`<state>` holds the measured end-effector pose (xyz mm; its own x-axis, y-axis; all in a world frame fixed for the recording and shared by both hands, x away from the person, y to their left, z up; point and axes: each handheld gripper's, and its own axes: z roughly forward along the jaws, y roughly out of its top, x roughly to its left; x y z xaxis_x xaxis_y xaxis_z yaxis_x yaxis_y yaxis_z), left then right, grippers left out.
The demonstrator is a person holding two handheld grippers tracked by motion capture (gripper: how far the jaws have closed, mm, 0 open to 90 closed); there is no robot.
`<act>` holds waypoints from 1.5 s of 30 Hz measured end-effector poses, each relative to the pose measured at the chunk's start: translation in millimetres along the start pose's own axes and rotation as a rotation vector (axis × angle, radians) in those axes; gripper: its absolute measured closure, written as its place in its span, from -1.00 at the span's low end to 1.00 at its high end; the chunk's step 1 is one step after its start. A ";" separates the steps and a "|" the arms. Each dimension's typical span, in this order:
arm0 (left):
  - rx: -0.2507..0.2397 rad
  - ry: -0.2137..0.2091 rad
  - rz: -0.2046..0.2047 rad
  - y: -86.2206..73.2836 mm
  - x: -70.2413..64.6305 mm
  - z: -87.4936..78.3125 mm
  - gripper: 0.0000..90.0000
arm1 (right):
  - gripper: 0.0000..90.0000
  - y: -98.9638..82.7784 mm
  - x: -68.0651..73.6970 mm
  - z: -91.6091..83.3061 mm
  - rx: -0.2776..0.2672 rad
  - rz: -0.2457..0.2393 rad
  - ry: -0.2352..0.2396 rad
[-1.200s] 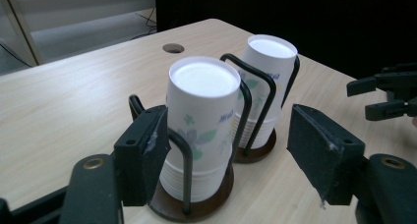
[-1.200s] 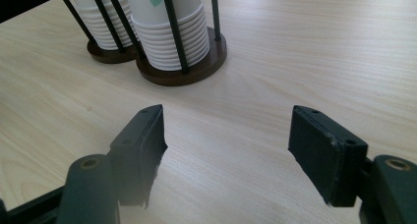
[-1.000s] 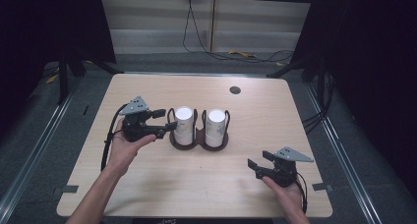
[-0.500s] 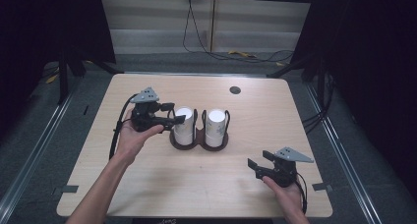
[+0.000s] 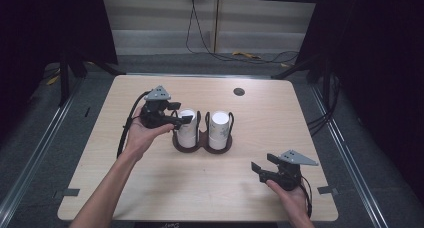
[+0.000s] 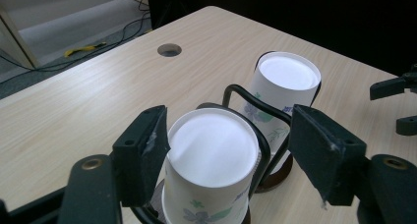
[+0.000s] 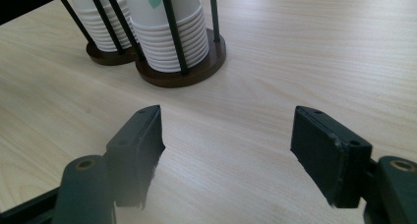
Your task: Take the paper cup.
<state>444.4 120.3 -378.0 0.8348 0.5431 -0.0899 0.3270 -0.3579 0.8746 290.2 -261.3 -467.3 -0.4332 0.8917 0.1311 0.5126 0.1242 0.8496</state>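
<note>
- Pale wood-grain tabletop (image 5: 150,188), smooth laminate w/ rounded corners; a small round dark grommet hole (image 5: 239,91) near its far edge.
- Mid-table: a dark brown double-round wooden base w/ thin black wire uprights (image 5: 202,144), i.e. a two-slot cup holder.
- Each slot holds a stack of white paper cups, upside down, flat bottoms up, w/ faint green and purple floral print on the sides. Ridged rims pile up at the base, seen in my right gripper view (image 7: 172,42).
- Left stack of cups (image 5: 186,127) sits in the slot nearer my left hand; right stack of cups (image 5: 220,129) just beside it, apart, w/ wire uprights between.
- My left gripper (image 5: 181,119), black plastic w/ a grey three-cornered plate on top, lies roughly level and points across at the left stack.
- Its jaws have just been opening a bit. In the left gripper view the top cup (image 6: 211,157) is between the square black pads: left pad looks to touch the cup wall, right pad stands clear w/ a gap, so it's parted, not clamped.
- My left forearm comes in from the bottom edge, hand wrapped round the gripper body.
- My right gripper (image 5: 264,163) is near the table's front right, well apart from the holder, aimed toward it.
- Its jaws have just been opening; they stand apart w/ bare tabletop between.
</note>
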 end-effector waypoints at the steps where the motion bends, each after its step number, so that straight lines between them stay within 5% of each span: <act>1: 0.009 0.003 0.006 0.5 0.0 1.3 -0.28 | -0.37 0.0 0.0 0.0 0.000 0.001 0.001; 32: 0.149 0.042 0.020 0.1 1.7 23.6 -0.23 | -0.40 0.0 -0.5 0.8 0.011 0.003 0.007; 41: 0.190 0.041 0.002 1.6 3.4 31.8 -0.40 | -0.40 0.3 -0.9 0.4 0.011 0.010 0.006; 45: 0.220 0.034 -0.002 0.0 4.7 33.7 -0.27 | -0.40 0.2 -0.5 0.8 0.012 0.010 0.012</act>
<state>463.2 97.2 -394.4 0.8201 0.5677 -0.0724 0.4203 -0.5116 0.7494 291.1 -261.4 -467.6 -0.4368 0.8877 0.1455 0.5258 0.1207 0.8420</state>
